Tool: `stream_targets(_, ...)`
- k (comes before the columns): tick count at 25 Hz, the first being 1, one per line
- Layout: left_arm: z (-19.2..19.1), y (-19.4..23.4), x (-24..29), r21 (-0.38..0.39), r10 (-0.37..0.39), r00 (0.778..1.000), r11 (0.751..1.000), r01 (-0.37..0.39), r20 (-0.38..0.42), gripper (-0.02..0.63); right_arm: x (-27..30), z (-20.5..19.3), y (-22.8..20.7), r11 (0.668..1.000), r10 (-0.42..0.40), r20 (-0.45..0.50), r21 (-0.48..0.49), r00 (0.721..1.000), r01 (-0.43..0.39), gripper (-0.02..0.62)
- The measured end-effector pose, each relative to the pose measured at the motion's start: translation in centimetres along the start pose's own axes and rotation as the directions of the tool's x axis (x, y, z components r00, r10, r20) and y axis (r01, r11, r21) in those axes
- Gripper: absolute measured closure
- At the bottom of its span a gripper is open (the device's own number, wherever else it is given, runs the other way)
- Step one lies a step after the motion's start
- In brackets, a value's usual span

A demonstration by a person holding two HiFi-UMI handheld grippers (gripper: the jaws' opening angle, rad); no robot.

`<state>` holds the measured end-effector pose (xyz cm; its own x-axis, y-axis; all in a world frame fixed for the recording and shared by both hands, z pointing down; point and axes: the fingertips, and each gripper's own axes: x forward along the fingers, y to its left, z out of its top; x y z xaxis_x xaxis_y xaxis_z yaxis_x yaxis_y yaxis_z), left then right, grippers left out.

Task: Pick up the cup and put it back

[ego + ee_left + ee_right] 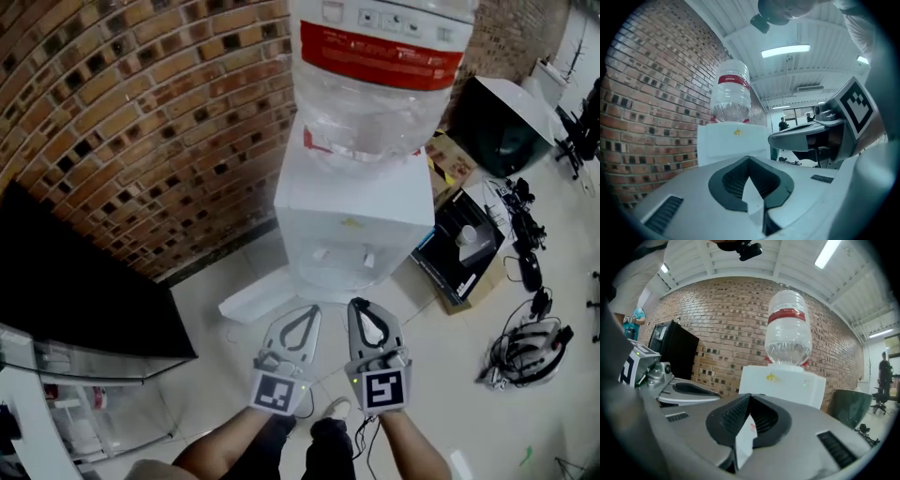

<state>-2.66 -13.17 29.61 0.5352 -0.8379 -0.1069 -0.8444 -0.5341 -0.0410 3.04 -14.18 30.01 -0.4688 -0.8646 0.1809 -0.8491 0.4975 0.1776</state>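
Note:
A white water dispenser [352,220] with a big clear bottle [380,80] stands against the brick wall. It also shows in the left gripper view as the dispenser [733,143] and in the right gripper view as the dispenser [780,385]. My left gripper [302,314] and right gripper [362,307] hang side by side just in front of it, above the floor. Both are shut with nothing between the jaws. The left gripper [750,163] and the right gripper [749,400] point at the dispenser's front. No cup shows plainly in any view.
A black cabinet [84,300] over a glass stand [103,375] sits at the left. An open cardboard box [464,248], a dark bin [502,122] and cables with a headset [530,352] lie on the floor at the right. A person [783,124] stands far off.

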Motion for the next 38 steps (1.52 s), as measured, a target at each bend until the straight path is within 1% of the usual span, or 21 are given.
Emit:
stream_targets(2,3.4,0.1,-0.5,-0.017,0.014,1.000,1.000,-0.015,-0.008,0.606,-0.9,3.4,0.5,1.000,0.006,0.003,0.014,1.000,-0.006,0.591)
stream_targets(4,7.1,0.2,-0.7,-0.026,0.025,1.000,0.999,-0.024,0.015,0.606,-1.9,6.6,0.9,1.000,0.014,0.011,0.027,1.000,-0.015,0.591)
stream_targets(7,12.2,-0.1,-0.6,-0.011,0.024,0.999,1.000,-0.024,0.032,0.606,-3.4,10.9,1.3,0.998,0.024,0.023,0.060,0.999,-0.025,0.591)
stream_targets(10,16.2,-1.0,-0.6,0.003,0.025,0.998,1.000,-0.025,0.050,0.606,-5.4,13.6,1.4,0.995,0.012,0.041,0.100,0.999,-0.016,0.591)
stream_targets(13,18.9,-2.4,-1.2,0.014,0.021,0.997,1.000,-0.022,0.071,0.606,-7.3,15.0,1.4,0.991,0.007,0.054,0.133,0.998,-0.015,0.591)
stream_targets(15,19.7,-3.5,-2.2,0.022,0.029,0.997,0.999,-0.031,0.070,0.606,-8.6,15.5,1.4,0.988,0.011,0.060,0.151,0.998,-0.020,0.591)
stream_targets(17,20.1,-4.2,-3.4,0.014,0.051,0.997,0.999,-0.052,0.056,0.606,-9.7,15.9,1.6,0.987,0.021,0.066,0.158,0.998,-0.031,0.591)
stream_targets(19,20.7,-4.6,-4.3,0.007,0.069,0.996,0.998,-0.070,0.056,0.606,-10.7,16.5,2.1,0.988,0.031,0.069,0.149,0.997,-0.041,0.591)
stream_targets(21,21.6,-4.9,-5.1,0.019,0.070,0.995,0.997,-0.071,0.070,0.606,-11.7,17.1,2.7,0.989,0.030,0.075,0.139,0.997,-0.041,0.591)
stream_targets(23,22.5,-5.4,-5.9,0.026,0.051,0.996,0.998,-0.053,0.079,0.606,-12.8,17.8,3.3,0.991,0.016,0.081,0.133,0.997,-0.027,0.591)
stream_targets(26,23.4,-5.7,-8.1,0.004,0.017,0.997,1.000,-0.017,0.078,0.606,-14.0,19.0,5.0,0.991,-0.007,0.091,0.137,0.996,-0.006,0.591)
stream_targets(30,24.2,-5.2,-12.1,-0.008,-0.028,0.997,1.000,0.029,0.070,0.606,-16.0,20.1,8.8,0.991,-0.046,0.089,0.130,0.995,0.034,0.591)
stream_targets(33,25.3,-4.9,-15.3,-0.023,-0.060,0.995,0.998,0.062,0.083,0.606,-17.9,20.8,11.9,0.988,-0.083,0.082,0.136,0.993,0.072,0.592)
stream_targets(38,26.1,-5.5,-20.2,-0.020,-0.113,0.989,0.993,0.115,0.099,0.606,-20.6,22.0,16.1,0.985,-0.120,0.075,0.133,0.990,0.109,0.592)
